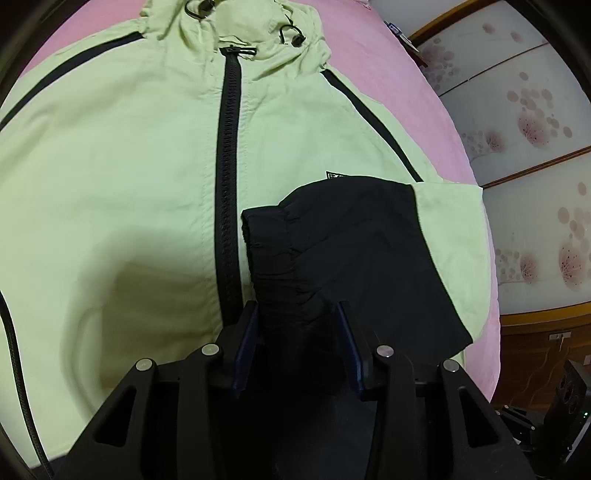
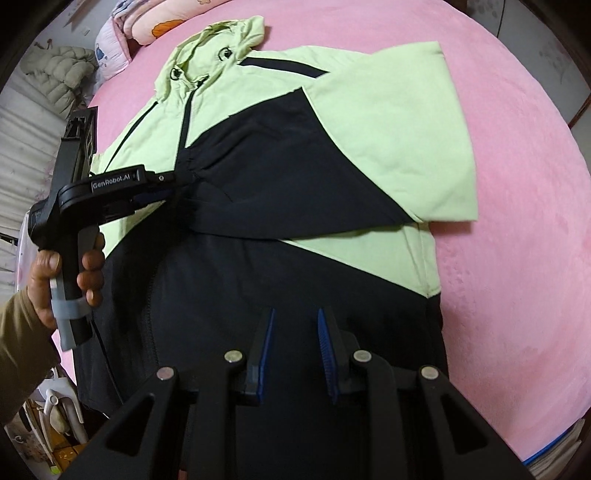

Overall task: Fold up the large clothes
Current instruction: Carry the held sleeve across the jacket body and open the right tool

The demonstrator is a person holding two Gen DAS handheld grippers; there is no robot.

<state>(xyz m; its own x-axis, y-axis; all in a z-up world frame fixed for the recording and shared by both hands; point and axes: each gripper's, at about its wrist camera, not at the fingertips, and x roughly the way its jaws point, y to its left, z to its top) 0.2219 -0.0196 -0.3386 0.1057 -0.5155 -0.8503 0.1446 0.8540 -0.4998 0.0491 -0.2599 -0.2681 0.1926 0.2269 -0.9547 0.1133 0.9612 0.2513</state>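
Note:
A light green hooded jacket [image 1: 140, 155] with a black zip and black lower part lies front up on a pink bed; it also shows in the right wrist view [image 2: 399, 122]. Its right sleeve, green then black, is folded across the chest [image 2: 280, 177]. My left gripper [image 1: 297, 314] has its jaws wide apart with the sleeve's black elastic cuff [image 1: 273, 258] lying between them; the right wrist view shows it at the cuff [image 2: 177, 188]. My right gripper [image 2: 295, 321] is open and empty above the jacket's black hem area [image 2: 258, 280].
The pink bedspread [image 2: 517, 221] surrounds the jacket. Pillows and quilts [image 2: 122, 33] lie at the bed's head. A wooden-framed floral panel wall [image 1: 528, 147] stands beside the bed. A hand [image 2: 48, 273] holds the left gripper's handle.

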